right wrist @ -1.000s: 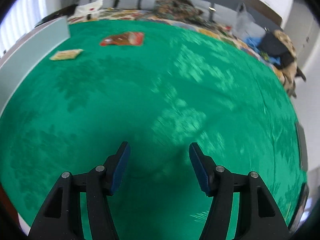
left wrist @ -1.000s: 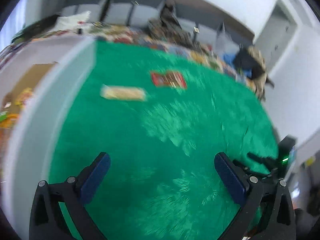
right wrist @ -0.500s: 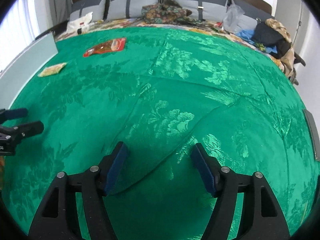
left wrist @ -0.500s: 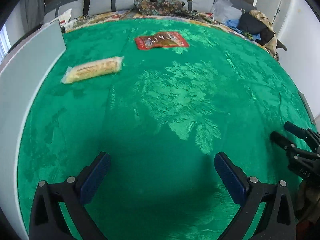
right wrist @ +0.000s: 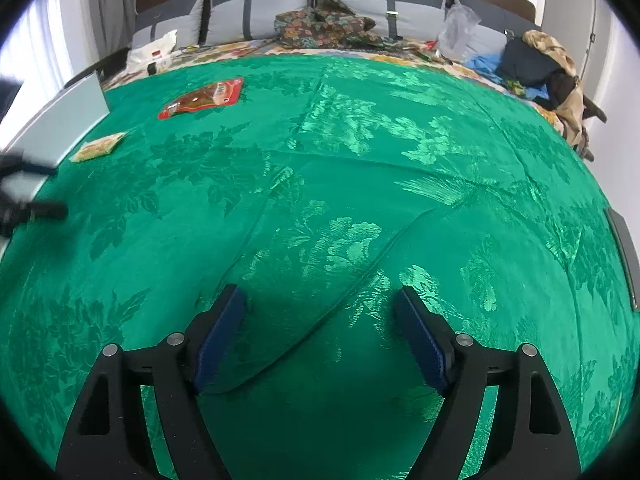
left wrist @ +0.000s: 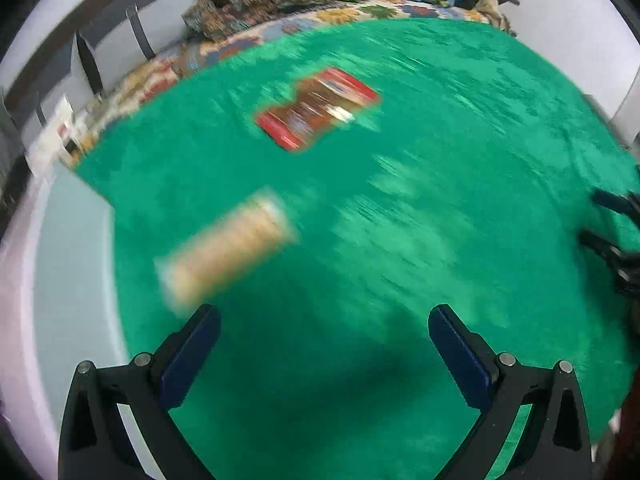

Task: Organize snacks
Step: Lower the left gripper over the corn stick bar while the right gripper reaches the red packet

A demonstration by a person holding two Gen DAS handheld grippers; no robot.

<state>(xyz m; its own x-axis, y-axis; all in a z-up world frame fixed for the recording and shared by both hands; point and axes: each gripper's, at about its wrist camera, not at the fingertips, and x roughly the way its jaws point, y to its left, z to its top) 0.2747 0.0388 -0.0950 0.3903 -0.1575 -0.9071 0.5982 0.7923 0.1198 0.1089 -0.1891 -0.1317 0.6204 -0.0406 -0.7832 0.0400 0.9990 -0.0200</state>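
A: Left gripper [left wrist: 324, 334] — jaws standing wide apart, nothing between them. It's hanging over the green bedspread [left wrist: 440, 200], with the tan snack pack [left wrist: 226, 250] lying just ahead of the left jaw.

B: Right gripper [right wrist: 320, 334] too — jaws apart, empty, sitting low over a fold in the cloth, well away from both snacks.

A: Where's the other snack lying?

B: The red pouch [left wrist: 318, 108] is lying flat further up the bed, apart from the tan pack. The right view is showing both near the bed's left edge.

A: Left view is smearing badly, so I'm not trusting the exact pose of the tan pack. Risks?

B: I'm guessing the tan pack is the target. It's lying off to the left of the gap, not centred, so one jaw could be landing on top of it and crushing whatever's inside. It's also flat and probably slick, so closing low may be pinching the cloth along with it.

A: And the cloth is wrinkling — a snagged fold could be dragging the red pouch out of place.

B: Edges: a pale panel [left wrist: 76, 280] is running along the bed's left side, close to the tan pack. Pushing the pack that way could be sending it off the green cover.

A: Room?

B: Plenty of bare cover in the middle and to the right. Clutter — clothes [right wrist: 324, 24], bags — is sitting only at the far headboard end.
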